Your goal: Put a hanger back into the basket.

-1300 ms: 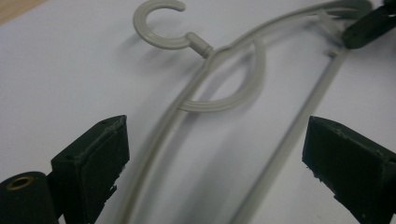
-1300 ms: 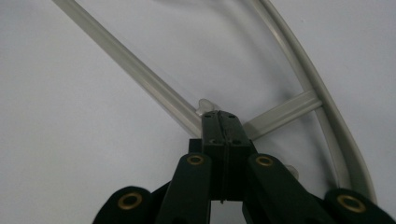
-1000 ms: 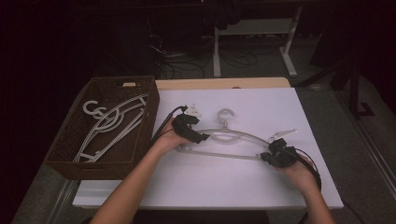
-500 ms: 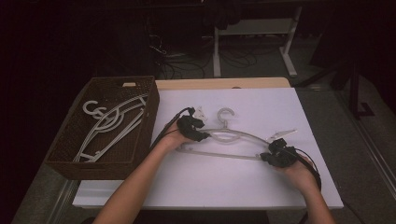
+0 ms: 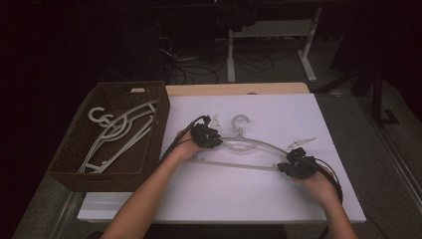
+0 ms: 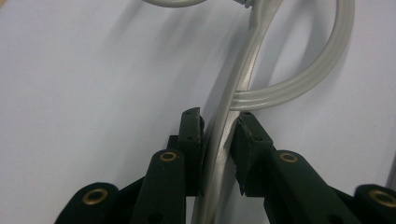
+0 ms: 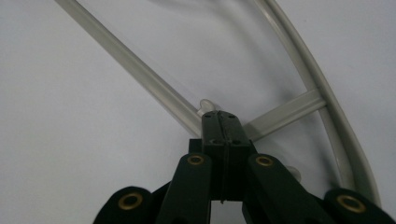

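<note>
The white tabletop (image 5: 239,199) carries everything, with a brown wicker basket (image 5: 74,164) along its left edge that holds several pale hangers (image 5: 117,132) piled flat, probably already sorted there. The one hanger in hand (image 5: 249,147) lies near the middle of the tabletop, its hook toward the far edge and its bar toward the person, stretched between the two hands so that it can likely be lifted level and carried to the basket.

The left hand-held gripper (image 5: 211,139) sits at the hanger's left shoulder, near the hook. In the left gripper view its jaws have just been closing on the curved arm (image 6: 219,140), which runs between the pads (image 6: 250,140); they pinch it or nearly so. The right hand-held gripper (image 5: 293,167) is at the hanger's right end, toward the right edge, its jaws pressed together on the thin web where bar and arm meet (image 7: 222,123), holding that end steady.

Compared with a second ago, the left hand has edged toward the hook and its jaws have narrowed from wide to a grip; the right hand and the hanger have kept their place.
</note>
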